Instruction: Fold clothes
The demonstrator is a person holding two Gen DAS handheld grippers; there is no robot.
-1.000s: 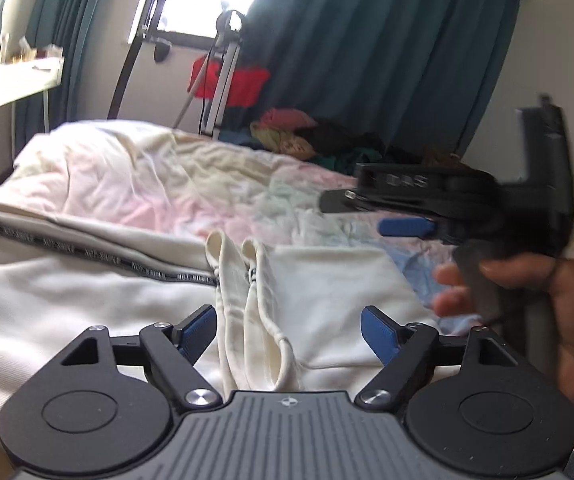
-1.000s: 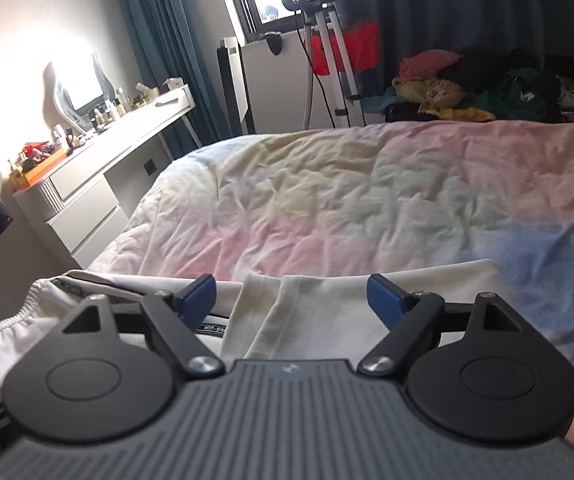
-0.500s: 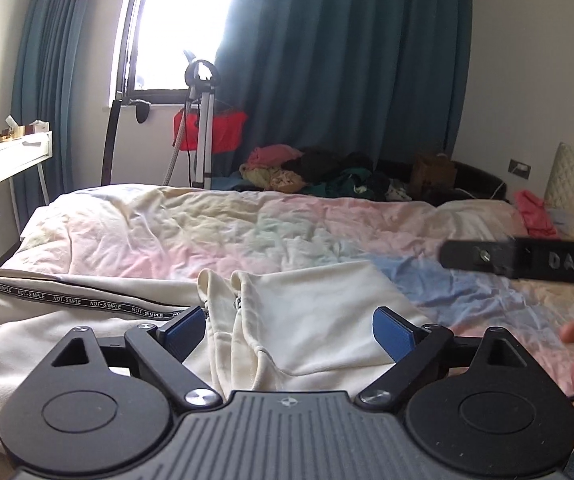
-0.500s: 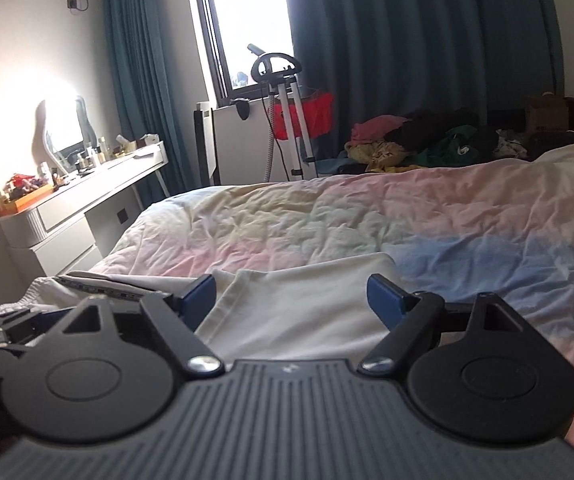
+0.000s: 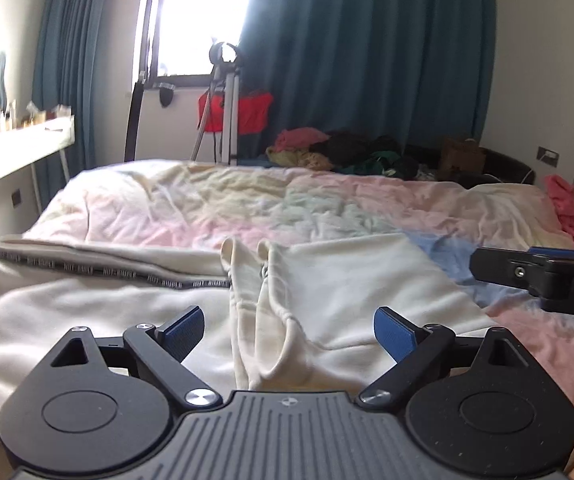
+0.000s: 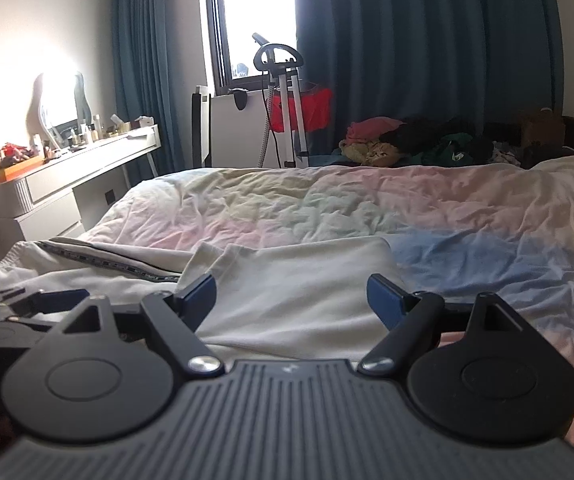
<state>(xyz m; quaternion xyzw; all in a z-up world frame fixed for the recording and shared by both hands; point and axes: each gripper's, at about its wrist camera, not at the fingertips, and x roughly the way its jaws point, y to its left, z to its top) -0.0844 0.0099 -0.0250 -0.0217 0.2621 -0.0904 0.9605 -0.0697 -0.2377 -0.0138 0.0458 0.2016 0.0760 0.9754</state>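
Observation:
A cream hooded garment [image 5: 351, 296] lies folded on the bed, its hood edges and drawstring eyelets facing me, a lettered dark stripe [image 5: 87, 270] running along its left part. My left gripper [image 5: 287, 330] hovers open just above the near edge of the garment, nothing between its blue pads. In the right wrist view the same garment [image 6: 295, 288] lies flat ahead, and my right gripper [image 6: 291, 294] is open above its near edge. The right gripper's body [image 5: 543, 276] shows at the right edge of the left wrist view.
A pastel quilt [image 5: 287, 200] covers the bed. Beyond it lie a pile of clothes [image 5: 343, 152], a stand with red fabric [image 5: 227, 112] and dark teal curtains. A white dresser [image 6: 71, 184] stands left. A red cloth [image 5: 567, 208] lies at the bed's right.
Both grippers have tilted up and drawn back, so more of the room shows. The right gripper has moved from in front of the left camera out to its right edge.

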